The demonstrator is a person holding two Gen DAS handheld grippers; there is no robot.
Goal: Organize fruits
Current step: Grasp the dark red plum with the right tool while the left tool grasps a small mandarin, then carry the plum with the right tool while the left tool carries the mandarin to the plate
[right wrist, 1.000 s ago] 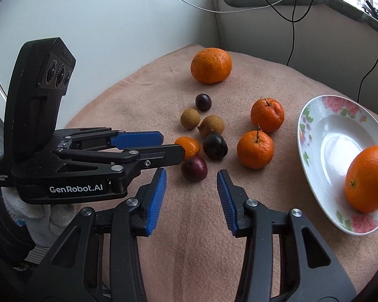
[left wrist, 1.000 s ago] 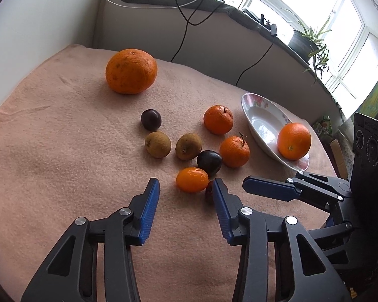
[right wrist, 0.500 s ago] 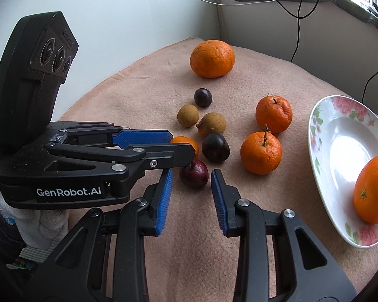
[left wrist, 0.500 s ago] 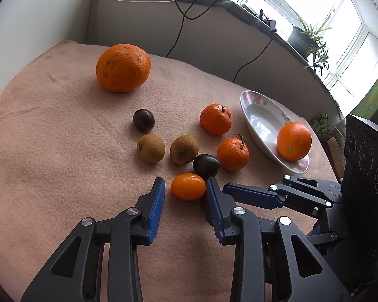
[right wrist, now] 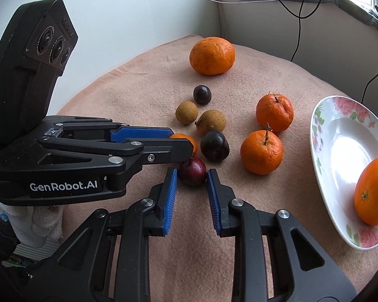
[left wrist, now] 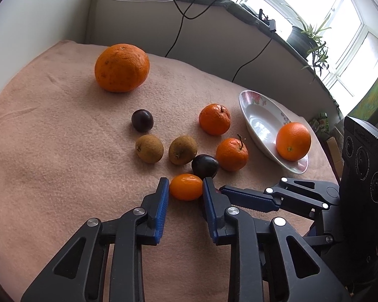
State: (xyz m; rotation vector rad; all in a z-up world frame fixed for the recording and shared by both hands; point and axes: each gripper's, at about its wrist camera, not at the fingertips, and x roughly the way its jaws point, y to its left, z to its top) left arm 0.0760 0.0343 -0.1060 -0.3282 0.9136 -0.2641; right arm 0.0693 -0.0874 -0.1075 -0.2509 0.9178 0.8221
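Now both grips made. Left gripper (left wrist: 185, 187) jaws narrowed from wide to pinch small orange fruit (left wrist: 185, 187); right gripper (right wrist: 191, 173) jaws likewise closed on red plum (right wrist: 192, 171). Both fruits still on blanket (left wrist: 63, 171), near centre cluster; ready to lift.

Count: large orange 1 (left wrist: 122, 67); tangerines 2; brown fruits 2; dark plums 2; plate (right wrist: 325, 136) 1, holding orange (right wrist: 373, 190) 1.
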